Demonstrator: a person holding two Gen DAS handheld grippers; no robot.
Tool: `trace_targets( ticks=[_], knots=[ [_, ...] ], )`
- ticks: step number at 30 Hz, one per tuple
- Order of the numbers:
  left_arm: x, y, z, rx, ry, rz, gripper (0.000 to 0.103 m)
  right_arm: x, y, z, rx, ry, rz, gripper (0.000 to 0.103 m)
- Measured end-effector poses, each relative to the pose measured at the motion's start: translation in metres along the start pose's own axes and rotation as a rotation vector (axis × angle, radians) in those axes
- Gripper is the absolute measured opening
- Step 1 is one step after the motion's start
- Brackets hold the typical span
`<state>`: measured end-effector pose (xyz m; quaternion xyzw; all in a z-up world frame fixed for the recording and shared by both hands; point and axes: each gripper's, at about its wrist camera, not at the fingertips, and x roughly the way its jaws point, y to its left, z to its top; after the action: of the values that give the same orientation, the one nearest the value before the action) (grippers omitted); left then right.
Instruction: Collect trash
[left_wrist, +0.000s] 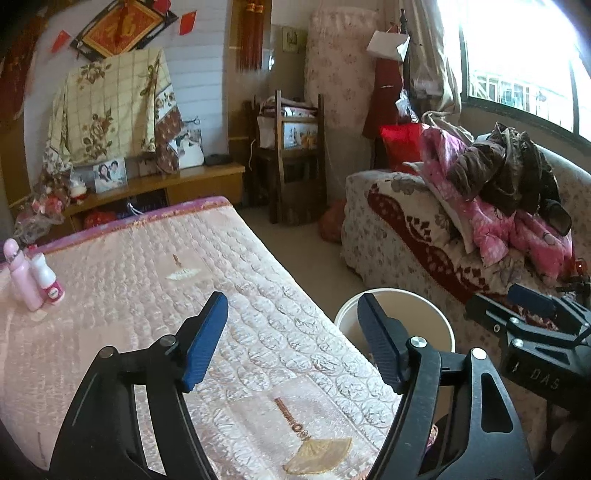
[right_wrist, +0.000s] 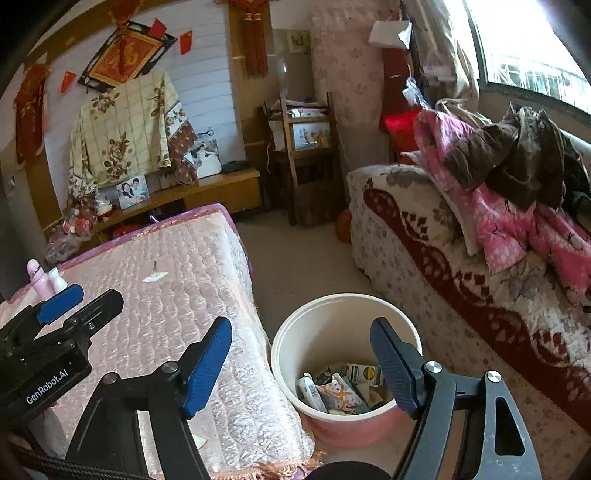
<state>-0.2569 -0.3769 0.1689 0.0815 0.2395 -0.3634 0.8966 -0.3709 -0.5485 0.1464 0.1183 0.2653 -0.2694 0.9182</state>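
A pink-and-white trash bucket (right_wrist: 288, 354) stands on the floor between the covered table and the sofa; it holds several wrappers and cartons (right_wrist: 340, 387). Its rim also shows in the left wrist view (left_wrist: 436, 306). My left gripper (left_wrist: 291, 332) is open and empty above the table's pink quilted cover (left_wrist: 147, 280), near its right edge. My right gripper (right_wrist: 301, 358) is open and empty, over the bucket's left side. The left gripper shows at the left of the right wrist view (right_wrist: 61, 302); the right gripper shows at the right of the left wrist view (left_wrist: 532, 299).
Two pink-and-white bottles (left_wrist: 31, 277) stand at the table's far left. A sofa (right_wrist: 461, 258) piled with pink and brown clothes (right_wrist: 517, 177) is on the right. A wooden cabinet (left_wrist: 177, 188) with photos and a wooden rack (left_wrist: 291, 155) stand at the back.
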Motion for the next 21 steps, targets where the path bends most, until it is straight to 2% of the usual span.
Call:
trace_targets(
  ticks=[10,14,17,19,21],
  knots=[
    [-0.026,0.015,0.003,-0.042,-0.049,0.001,0.073,-0.027,0.005,0.006,0.006,-0.075,-0.011,0.08],
    [-0.034,0.02,0.005,-0.056,-0.072,0.006,0.082,-0.035,0.006,0.007,0.01,-0.094,-0.012,0.082],
    [-0.038,0.022,0.006,-0.059,-0.089,0.012,0.084,-0.04,0.006,0.008,0.015,-0.107,-0.013,0.083],
    [-0.039,0.022,0.007,-0.05,-0.094,0.018,0.086,-0.042,0.005,0.008,0.018,-0.117,-0.016,0.085],
    [-0.041,0.021,0.007,-0.047,-0.096,0.018,0.086,-0.045,0.005,0.008,0.024,-0.133,-0.017,0.093]
  ],
)
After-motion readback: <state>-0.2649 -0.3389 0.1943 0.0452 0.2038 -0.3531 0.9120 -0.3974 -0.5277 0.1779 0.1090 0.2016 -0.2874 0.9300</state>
